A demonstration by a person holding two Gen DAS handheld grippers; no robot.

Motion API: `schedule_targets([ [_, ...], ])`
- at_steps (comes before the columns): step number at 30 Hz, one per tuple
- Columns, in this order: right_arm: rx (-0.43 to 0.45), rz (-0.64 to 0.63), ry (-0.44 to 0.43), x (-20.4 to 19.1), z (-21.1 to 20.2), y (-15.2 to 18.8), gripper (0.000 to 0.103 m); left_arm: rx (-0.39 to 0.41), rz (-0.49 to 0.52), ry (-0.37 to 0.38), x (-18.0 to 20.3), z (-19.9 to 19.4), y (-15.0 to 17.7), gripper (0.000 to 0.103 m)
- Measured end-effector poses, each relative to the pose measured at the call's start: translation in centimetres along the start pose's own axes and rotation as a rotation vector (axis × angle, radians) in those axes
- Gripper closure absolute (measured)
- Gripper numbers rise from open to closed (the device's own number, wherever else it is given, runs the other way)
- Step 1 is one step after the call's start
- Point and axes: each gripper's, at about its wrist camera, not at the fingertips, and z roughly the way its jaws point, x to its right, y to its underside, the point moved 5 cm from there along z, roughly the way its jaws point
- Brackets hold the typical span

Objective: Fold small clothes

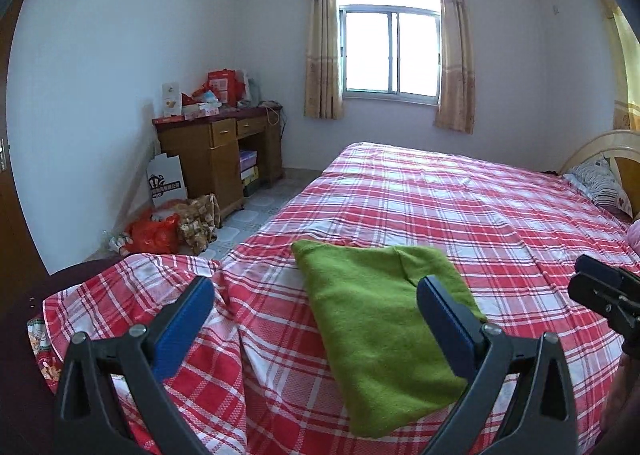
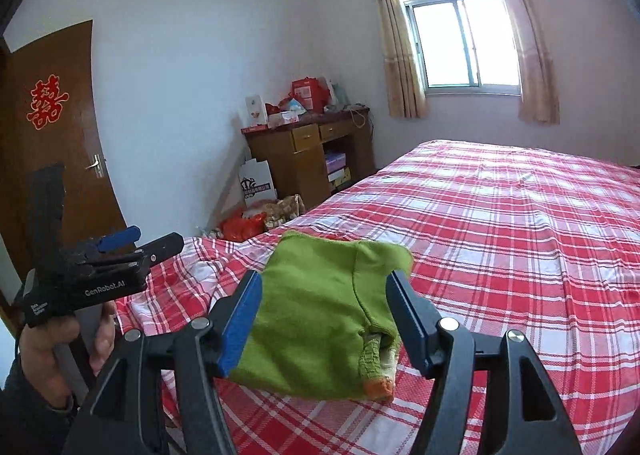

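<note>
One folded green garment (image 1: 372, 335) lies on the red plaid bedsheet (image 1: 500, 215), near the bed's foot corner. Two grippers hover above it: the left gripper (image 1: 316, 315) spread wide and empty, the right gripper (image 2: 324, 319) released too, gripping nothing. The garment's near edge is hidden behind their arms, and only an orange-trimmed cuff (image 2: 380, 383) peeks out.

A bedroom in a home. A large bed (image 1: 460, 215) with a red, white and pink plaid sheet fills the lower right of both views, a patterned pillow (image 1: 600, 183) by its curved headboard (image 1: 592, 147) at far right. On the far wall, a bright sliding window (image 1: 390, 55) hangs between beige curtains (image 1: 322, 55). Left of centre, a wooden desk (image 1: 224, 151) with drawers holds red gift boxes (image 1: 222, 85); bags (image 1: 160, 233) lie on the tiled floor beside it. At the left edge of the right wrist view, a brown door (image 2: 60, 159) carries a red paper-cut character (image 2: 47, 102).
</note>
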Motion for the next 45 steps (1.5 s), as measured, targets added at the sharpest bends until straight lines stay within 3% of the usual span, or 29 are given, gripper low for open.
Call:
schedule_targets([
  [45, 0.004, 0.029, 0.004, 0.74, -0.35, 0.42, 0.037, -0.006, 0.036, 0.016, 0.94, 0.01, 0.23, 0.000],
])
